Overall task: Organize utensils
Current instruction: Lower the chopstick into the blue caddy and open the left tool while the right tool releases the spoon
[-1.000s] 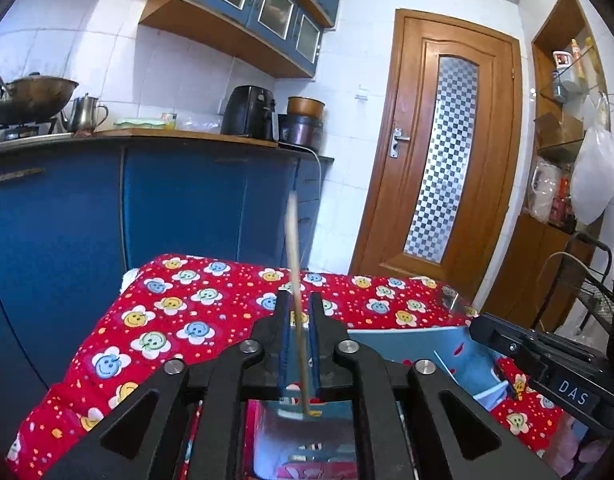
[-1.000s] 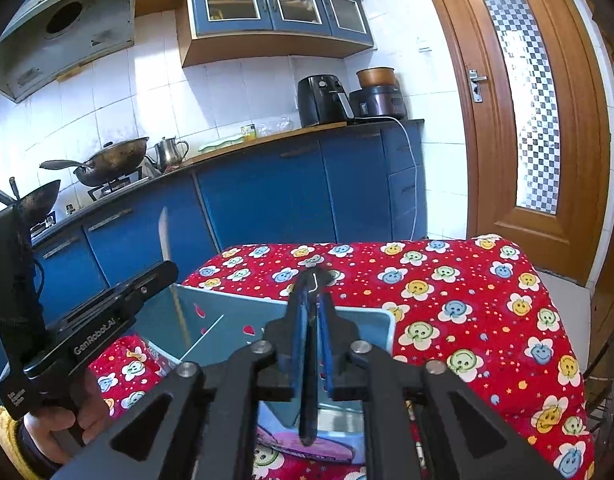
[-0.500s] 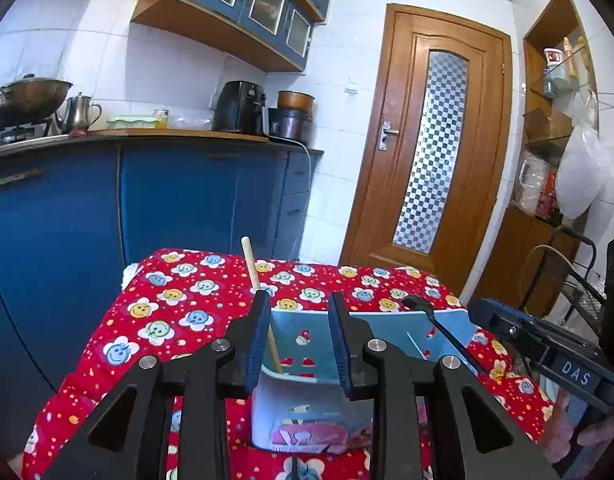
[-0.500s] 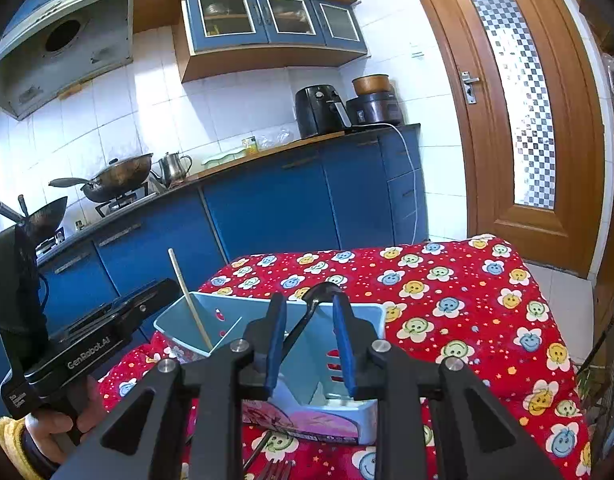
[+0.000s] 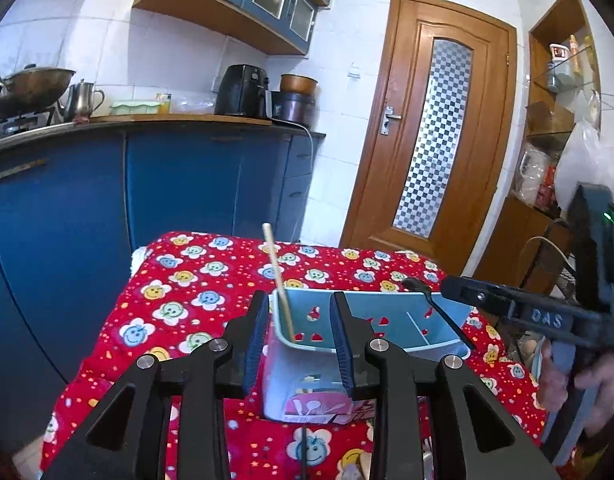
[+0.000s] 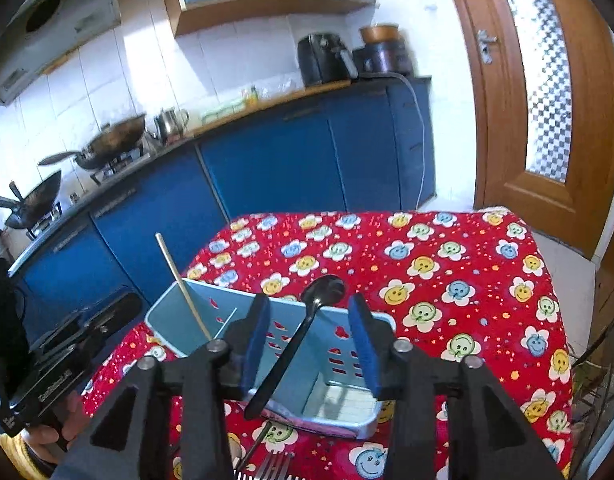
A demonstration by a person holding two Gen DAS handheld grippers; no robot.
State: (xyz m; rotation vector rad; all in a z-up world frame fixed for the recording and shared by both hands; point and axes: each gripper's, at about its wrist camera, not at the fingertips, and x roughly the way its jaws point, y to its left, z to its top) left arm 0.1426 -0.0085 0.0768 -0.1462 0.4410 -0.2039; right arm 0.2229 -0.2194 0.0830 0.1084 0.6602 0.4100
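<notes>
Covering the table, a red cloth printed with smiling flowers (image 6: 447,264) carries a pale blue plastic utensil caddy (image 6: 343,364). The left gripper (image 5: 299,336) and right gripper (image 6: 309,344) have both just been opening, fingers spread and pinching nothing. A black spoon (image 6: 303,332) leans in one compartment, a thin wooden chopstick (image 5: 279,284) in another. A metal fork (image 6: 273,466) lies in front.

Both my wrist cameras sit close behind their tongs, angled down, sharing the caddy (image 5: 387,320) (image 6: 291,336) and red-clothed tabletop (image 5: 211,276) (image 6: 467,264)
</notes>
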